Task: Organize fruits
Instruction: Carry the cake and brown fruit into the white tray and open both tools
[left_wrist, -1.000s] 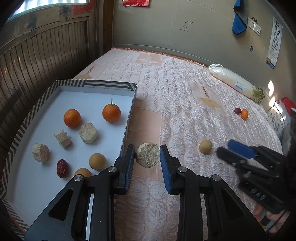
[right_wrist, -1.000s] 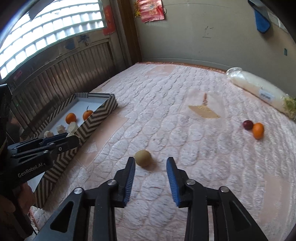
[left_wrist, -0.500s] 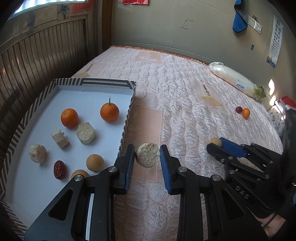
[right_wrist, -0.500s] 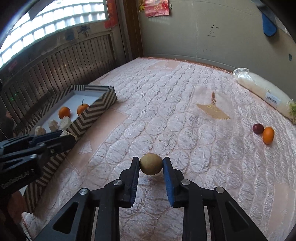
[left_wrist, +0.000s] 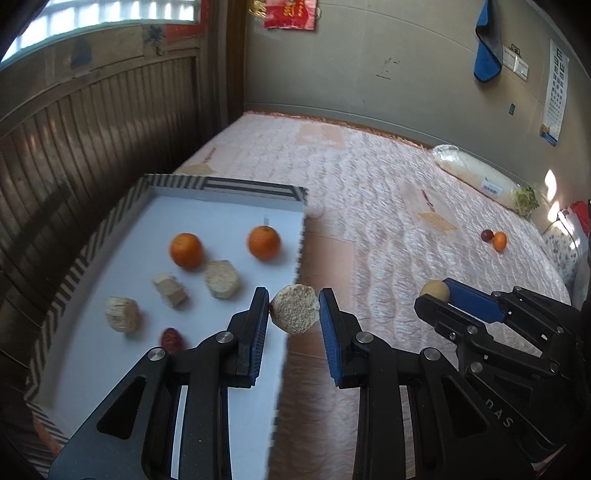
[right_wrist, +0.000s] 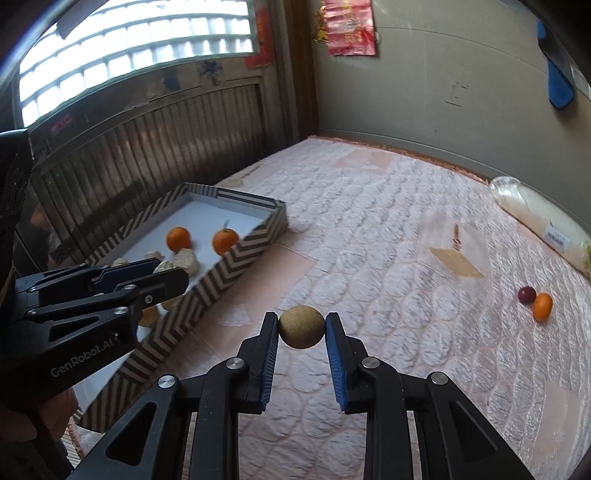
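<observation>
Striped tray wall (left_wrist: 300, 236) beside held cake (left_wrist: 295, 309)

A black-and-white chevron-striped box (right_wrist: 236, 258) holds two oranges (left_wrist: 186, 250), beside a pale pink quilted bedspread (right_wrist: 369, 229).

Quilted pink cloth bedspread (right_wrist: 369, 229), matt black plastic tool (right_wrist: 301, 328), rough crumbly disc (left_wrist: 295, 309), paper-white tray (left_wrist: 229, 206)

Both wrist cameras look forward and down over the bed (left_wrist: 388, 192), close above it; both show the striped tray (right_wrist: 236, 266).
</observation>
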